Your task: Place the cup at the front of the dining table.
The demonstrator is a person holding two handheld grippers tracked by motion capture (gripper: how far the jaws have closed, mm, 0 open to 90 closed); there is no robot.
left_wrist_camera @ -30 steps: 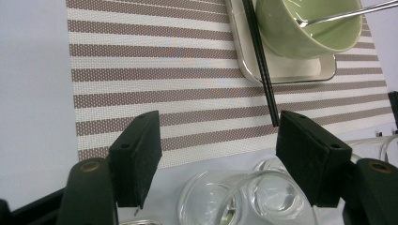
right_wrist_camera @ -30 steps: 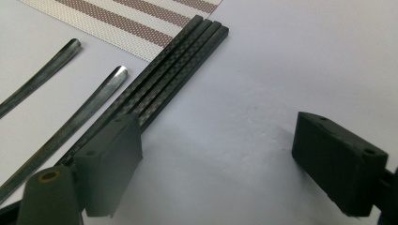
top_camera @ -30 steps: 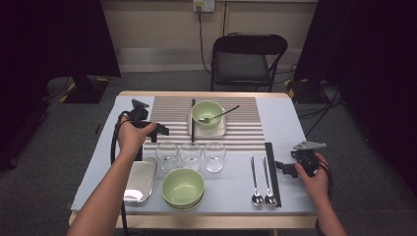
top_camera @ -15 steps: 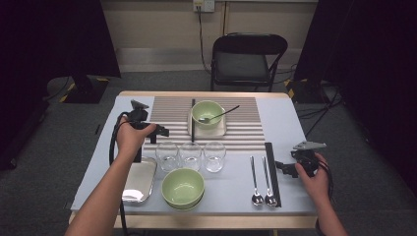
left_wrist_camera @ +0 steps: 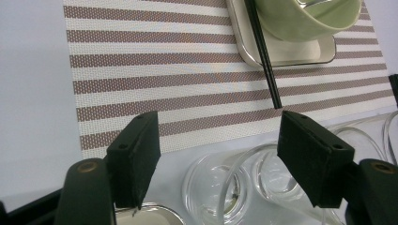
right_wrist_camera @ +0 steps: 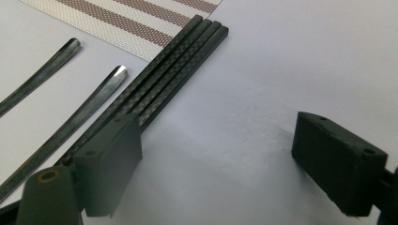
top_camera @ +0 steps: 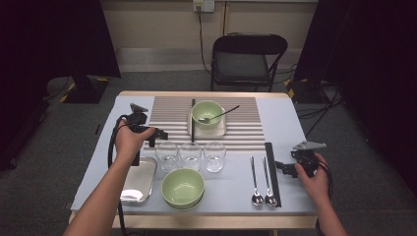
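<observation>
Glass is what the left gripper [left_wrist_camera: 218, 159] faces: jaws spread wide and empty above the leftmost tumbler [left_wrist_camera: 220, 187] of three, just off the striped mat [left_wrist_camera: 141, 70] on the counter. Probably light, rigid, slick, breakable; grip across the wall below the rim. Right gripper [right_wrist_camera: 216, 164] rests open beside chopsticks [right_wrist_camera: 173, 61].

The glasses [left_wrist_camera: 220, 187] are clear, smooth glass. The placemat [left_wrist_camera: 155, 79] is a coarse woven weave, matt. The chopsticks [right_wrist_camera: 164, 84] look like matt black with a fine checked texture; the spoons [right_wrist_camera: 70, 126] are polished metal. The fingers [left_wrist_camera: 136, 154] are dull black plastic. The bowl [top_camera: 183, 187] is glossy green.
</observation>
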